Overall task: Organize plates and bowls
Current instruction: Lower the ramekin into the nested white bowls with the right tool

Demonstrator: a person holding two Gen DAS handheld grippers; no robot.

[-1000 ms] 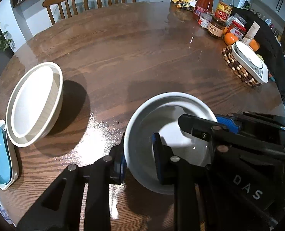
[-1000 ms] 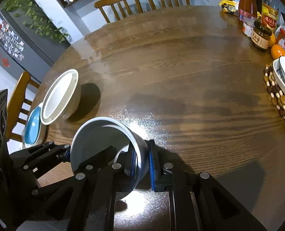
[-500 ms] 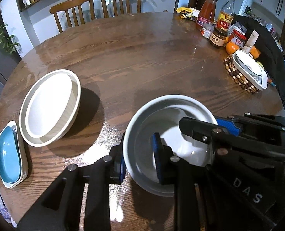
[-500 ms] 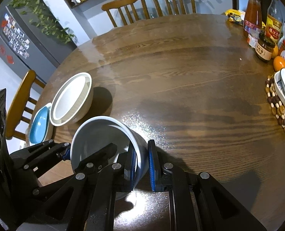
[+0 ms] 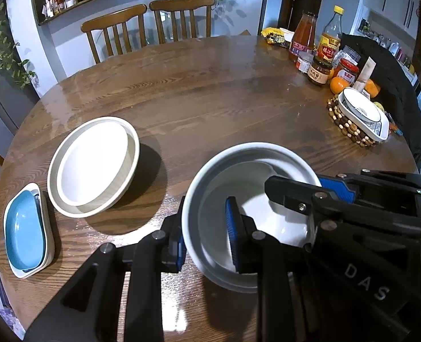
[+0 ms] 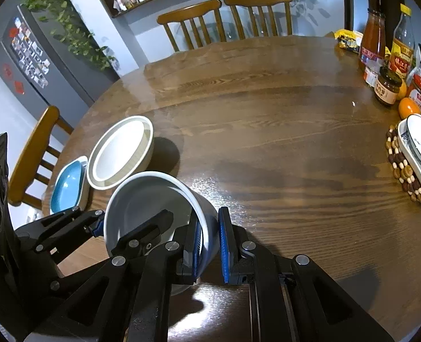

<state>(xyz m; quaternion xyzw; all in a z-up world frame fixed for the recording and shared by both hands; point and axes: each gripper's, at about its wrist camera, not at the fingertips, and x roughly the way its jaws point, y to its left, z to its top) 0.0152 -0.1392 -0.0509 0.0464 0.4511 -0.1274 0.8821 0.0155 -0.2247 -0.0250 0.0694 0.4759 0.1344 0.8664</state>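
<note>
Both grippers hold one white bowl [image 5: 256, 171] above the round wooden table [image 5: 210, 91]. My left gripper [image 5: 206, 236] is shut on its left rim, one pad outside and one inside. On the opposite rim my right gripper [image 6: 209, 240] is shut, its pads pinching the bowl [image 6: 142, 199] wall. The right gripper [image 5: 335, 191] also shows at the bowl's right in the left wrist view. A cream bowl [image 5: 93, 165] sits on the table to the left. Beyond it lies a blue dish [image 5: 25, 233] nested in a white one.
Bottles and jars [image 5: 321, 57] and oranges crowd the table's far right. A white dish [image 5: 364, 114] rests on a beaded trivet there. Wooden chairs [image 5: 150, 25] stand behind the table, another chair [image 6: 36, 148] at its left edge.
Both grippers have lifted the white bowl together, so the table and the cream bowl look further away. The grips have not changed.
</note>
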